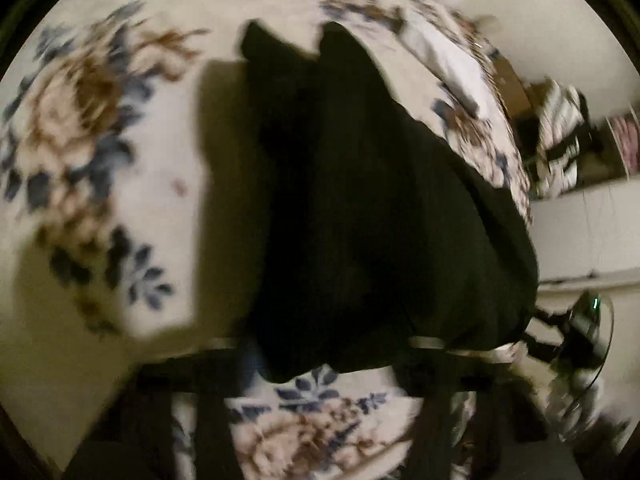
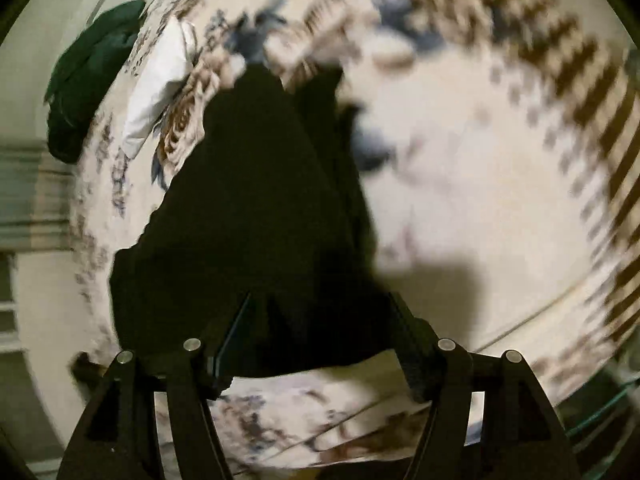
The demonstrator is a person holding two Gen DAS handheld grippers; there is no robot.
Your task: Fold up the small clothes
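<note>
Draping limp and light across the flowered bed (image 2: 460, 200), black garment (image 2: 256, 208); best pinched at near hem corners. Right gripper (image 2: 320, 344) jaws wide, gripping nothing; left gripper (image 1: 320, 360) nearly closed, hold unclear.

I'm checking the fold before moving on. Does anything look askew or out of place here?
The black cloth garment lies bunched and slanted on the floral bedspread, its far end split in two uneven points rather than squared. A dark green cloth bundle hangs off the bed's far edge. Blur hides finer detail.

No text, label or number can be read anywhere.
</note>
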